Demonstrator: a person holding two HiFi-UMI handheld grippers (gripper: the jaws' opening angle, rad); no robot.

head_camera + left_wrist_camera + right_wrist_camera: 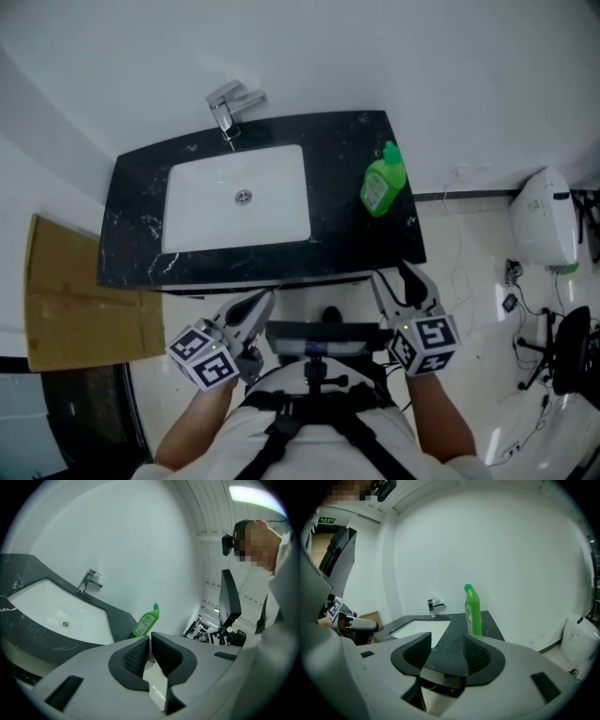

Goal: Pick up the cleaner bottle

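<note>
A: Green cleaner bottle [382, 183] is being seen upright near the bench's [141, 206] right edge, untouched.

B: Approach is being judged the step: right gripper [396, 278] spread, empty; left gripper [261, 302] clenched, empty. Spread jaws are being called for around it.

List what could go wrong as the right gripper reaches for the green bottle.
1. The cleaner bottle stands tall and narrow near the countertop's right edge. A bump from one of the open right gripper's fingers could topple it, perhaps off the side.
2. That gripper is short of the counter's front edge and could clip it if brought in low.
</note>
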